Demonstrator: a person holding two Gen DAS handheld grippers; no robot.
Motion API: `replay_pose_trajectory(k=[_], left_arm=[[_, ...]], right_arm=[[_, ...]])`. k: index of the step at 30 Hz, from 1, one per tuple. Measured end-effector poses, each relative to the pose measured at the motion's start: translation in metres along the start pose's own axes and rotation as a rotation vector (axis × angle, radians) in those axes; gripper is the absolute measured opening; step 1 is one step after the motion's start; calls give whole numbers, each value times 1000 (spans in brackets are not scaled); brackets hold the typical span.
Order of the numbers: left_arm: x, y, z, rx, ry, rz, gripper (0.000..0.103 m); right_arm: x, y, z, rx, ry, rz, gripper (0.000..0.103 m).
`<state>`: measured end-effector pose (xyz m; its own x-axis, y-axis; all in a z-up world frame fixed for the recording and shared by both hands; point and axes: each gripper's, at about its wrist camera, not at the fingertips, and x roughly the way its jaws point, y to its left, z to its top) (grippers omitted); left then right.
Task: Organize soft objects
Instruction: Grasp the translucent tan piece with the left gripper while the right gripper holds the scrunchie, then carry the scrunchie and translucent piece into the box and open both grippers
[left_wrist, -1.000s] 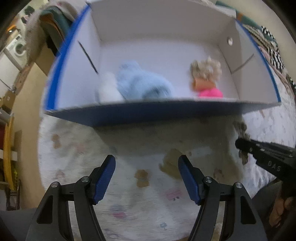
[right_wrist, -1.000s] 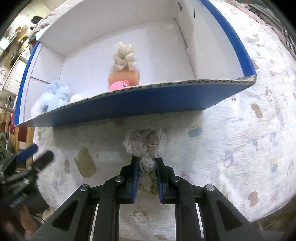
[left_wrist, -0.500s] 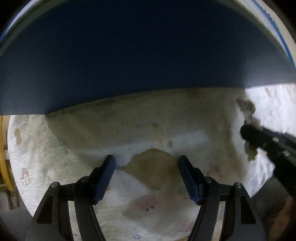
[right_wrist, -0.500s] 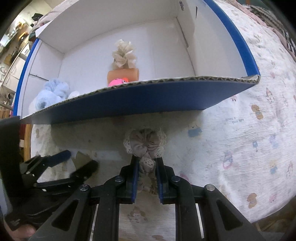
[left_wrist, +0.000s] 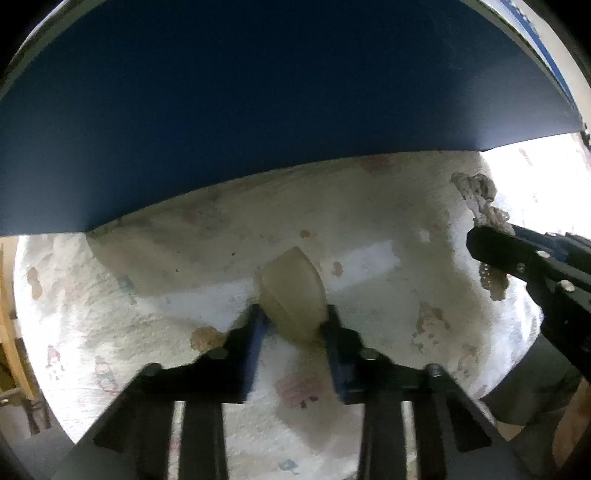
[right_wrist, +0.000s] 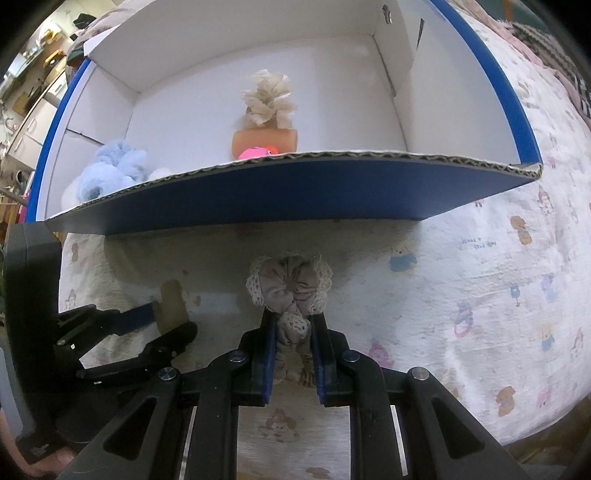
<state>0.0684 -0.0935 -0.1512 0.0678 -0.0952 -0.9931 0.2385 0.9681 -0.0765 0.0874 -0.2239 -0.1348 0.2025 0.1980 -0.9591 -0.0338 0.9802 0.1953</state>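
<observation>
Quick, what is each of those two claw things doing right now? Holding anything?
Left gripper: closed on a beige sponge-like pad lying on the bedsheet.
Right gripper: closed on a lace-edged grey scrunchie.

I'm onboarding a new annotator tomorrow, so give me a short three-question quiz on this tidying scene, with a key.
1. True or false: the right tongs are shut on a lace-trimmed grey scrunchie.
2. Which is inside the blue cardboard box? A) a fluffy light-blue scrunchie B) a glass bottle C) a metal spoon
3. Fill in: the left tongs grip a beige ____ lying on the printed cloth.

Key:
1. True; it sits in front of the box, not in it.
2. A, at the left end; a cream scrunchie lies mid-box.
3. Sponge-like pad, as best the blurred view shows.
</observation>
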Motion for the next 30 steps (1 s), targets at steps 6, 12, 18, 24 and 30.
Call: replay_pose_trajectory(k=[6,12,18,24,30], left_arm=[[-7,0,-7,-10,-12,-29,7],[-20,5,-16,-19,-54,-54,6],[-47,9,-30,-55,-121,-55,6],[-78,26,-37,-99,-215,-56,6],[-117,56,-31,-142,-343,-23,6]], right_arm=[[-1,4,-3,-2,-11,-4,19],[-5,7,-5,-12,-24,8,19],[-12,3,-6,-11,-32,44,19],[-25,4,-9,-47,-52,93,19],[-53,4,-14,-69,-107,189,19]])
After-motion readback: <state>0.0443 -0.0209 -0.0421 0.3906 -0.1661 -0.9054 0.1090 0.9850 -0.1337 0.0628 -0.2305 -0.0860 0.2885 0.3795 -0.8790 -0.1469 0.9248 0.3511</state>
